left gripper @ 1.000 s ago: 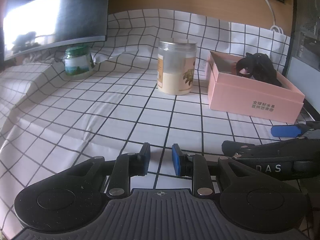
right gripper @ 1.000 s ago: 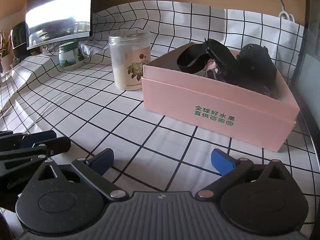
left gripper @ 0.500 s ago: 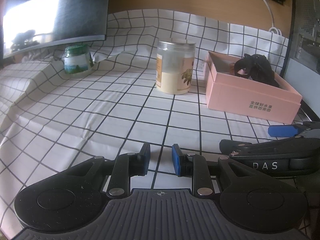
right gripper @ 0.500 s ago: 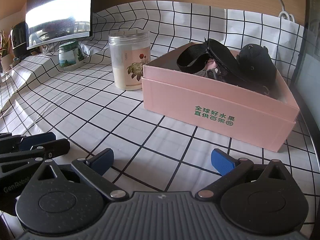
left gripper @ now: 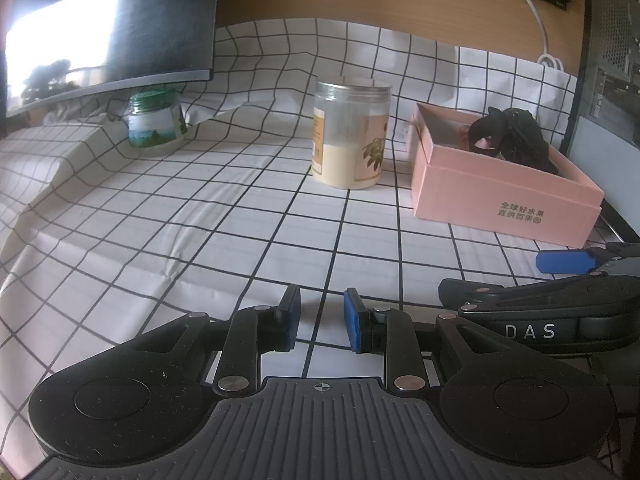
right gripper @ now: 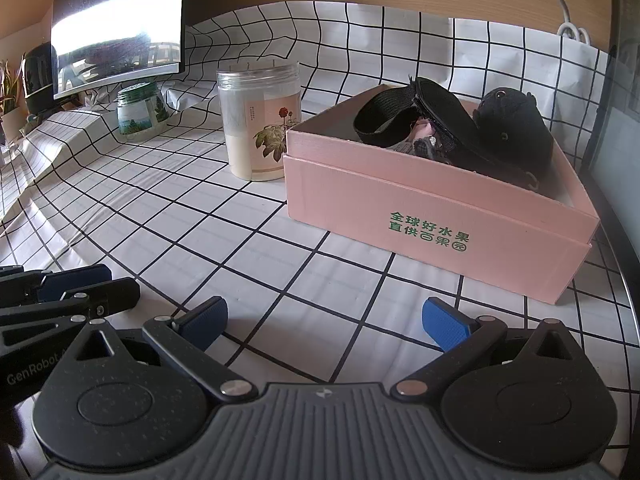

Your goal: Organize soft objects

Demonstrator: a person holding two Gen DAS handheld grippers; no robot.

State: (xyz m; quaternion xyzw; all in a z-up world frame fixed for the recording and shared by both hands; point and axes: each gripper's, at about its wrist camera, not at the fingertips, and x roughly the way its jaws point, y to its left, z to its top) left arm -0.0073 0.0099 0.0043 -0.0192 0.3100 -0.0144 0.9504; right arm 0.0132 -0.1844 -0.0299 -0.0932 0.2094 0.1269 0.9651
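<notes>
Currently, on the checked cloth: both grippers sit low over the near part of the tablecloth (left gripper: 224,216), side by side, each holding nothing.
Left gripper (left gripper: 322,320): its blue-padded fingers stand a narrow gap apart, with only cloth showing between them; in the right wrist view it appears at the lower left edge.
Right gripper (right gripper: 324,320): fingers spread wide apart over bare cloth, pointing toward the near wall of the box; in the left wrist view its side shows at the right edge, with the lettering "DAS".
Pink box (right gripper: 436,208): open-topped, on the cloth at the right, green printed characters on its near wall.
Soft objects: all inside the pink box, namely a black elastic band (right gripper: 384,118) looped at the left, a flat black padded piece (right gripper: 448,116) leaning across the middle, a black plush toy (right gripper: 516,128) at the right, and a bit of pinkish fabric (right gripper: 424,130) under them.
Large jar (right gripper: 262,120): clear, flower label, cream-coloured contents in its lower half, upright just left of the box.
Small jar (left gripper: 154,126): green lid, upright further back left, below the dark monitor (left gripper: 108,24).
</notes>
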